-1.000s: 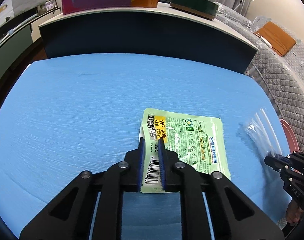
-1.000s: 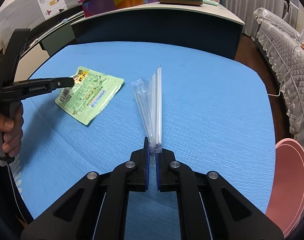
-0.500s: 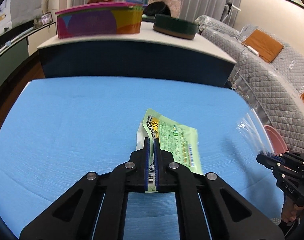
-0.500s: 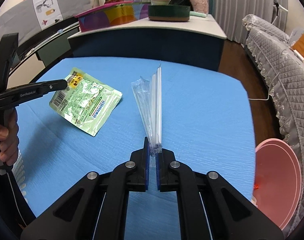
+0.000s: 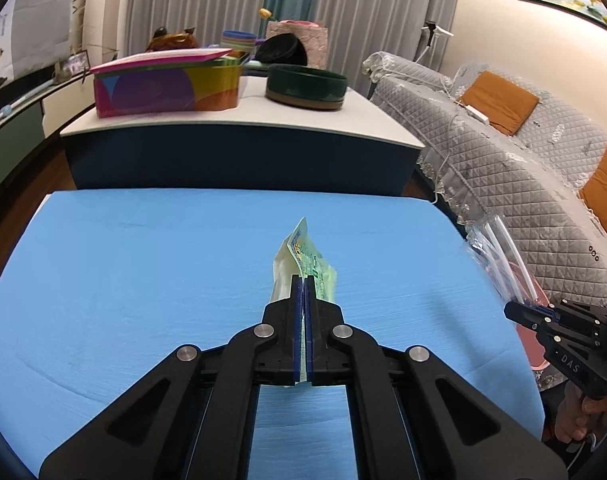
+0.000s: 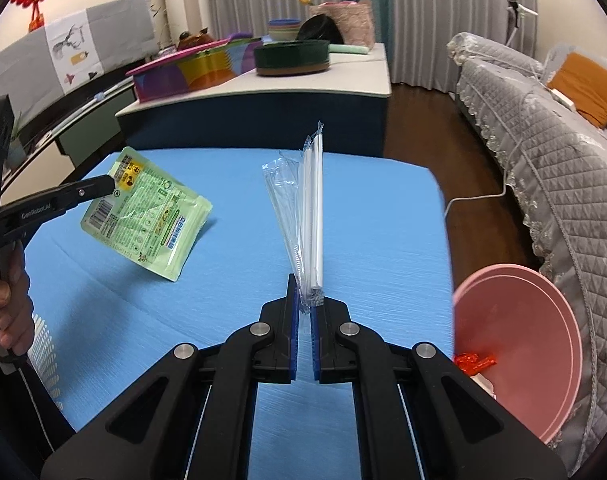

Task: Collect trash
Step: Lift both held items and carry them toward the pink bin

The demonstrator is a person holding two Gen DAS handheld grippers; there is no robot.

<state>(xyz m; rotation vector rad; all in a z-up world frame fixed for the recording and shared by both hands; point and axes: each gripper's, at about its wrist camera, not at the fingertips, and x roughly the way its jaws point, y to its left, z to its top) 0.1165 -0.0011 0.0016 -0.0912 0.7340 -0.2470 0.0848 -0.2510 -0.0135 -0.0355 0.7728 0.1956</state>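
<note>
The pink bin (image 6: 543,344) is cut off at the right wrist view's lower right, its contents mostly hidden.

You're showing "GenRobot.AI" in white letters along the black arm of your left gripper (image 6: 110,187) in the right wrist view. Your right gripper (image 5: 513,311) is carrying "DAS" on its black body in the left wrist view. The green pouch (image 6: 147,216) you're gripping is displaying a barcode and small print, but none of it is reading clearly.
</note>
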